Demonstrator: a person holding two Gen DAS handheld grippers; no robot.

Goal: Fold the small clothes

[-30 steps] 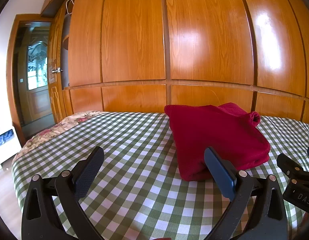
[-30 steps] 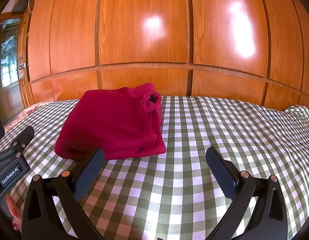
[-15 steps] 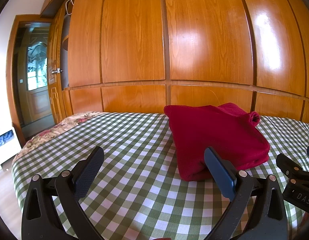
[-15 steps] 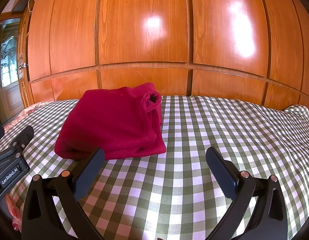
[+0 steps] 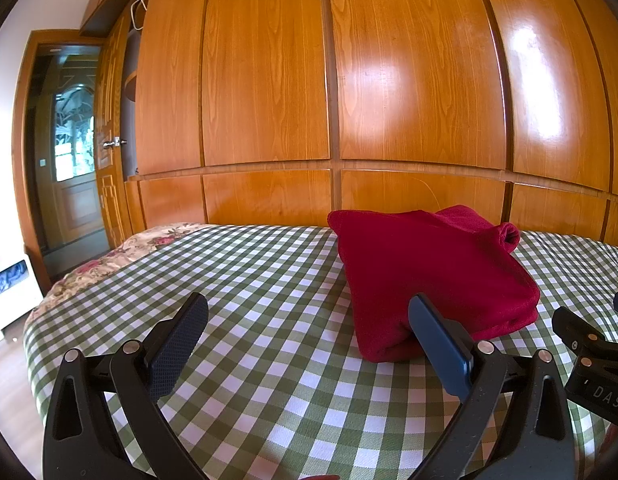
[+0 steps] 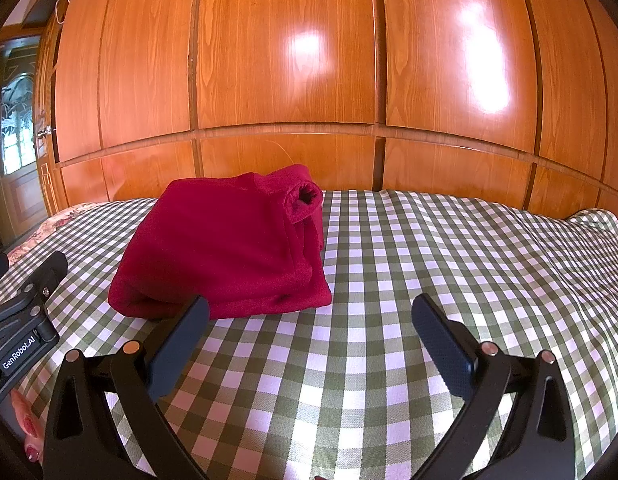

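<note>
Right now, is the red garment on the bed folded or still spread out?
Folded. The red garment sits as a compact, layered bundle on the checked bedcover, a rolled cuff opening at its top right corner.

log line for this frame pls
red garment folded on checked bedspread | left hand-held gripper open, empty | right hand-held gripper open, empty | neither touching garment

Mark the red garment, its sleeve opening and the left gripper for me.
red garment [image 6: 213, 248], right wrist view, middle of the folded top face.
sleeve opening [image 6: 307, 194], right wrist view, dark mouth.
left gripper [image 5: 309, 340], left wrist view, midway between its fingertips.
</note>
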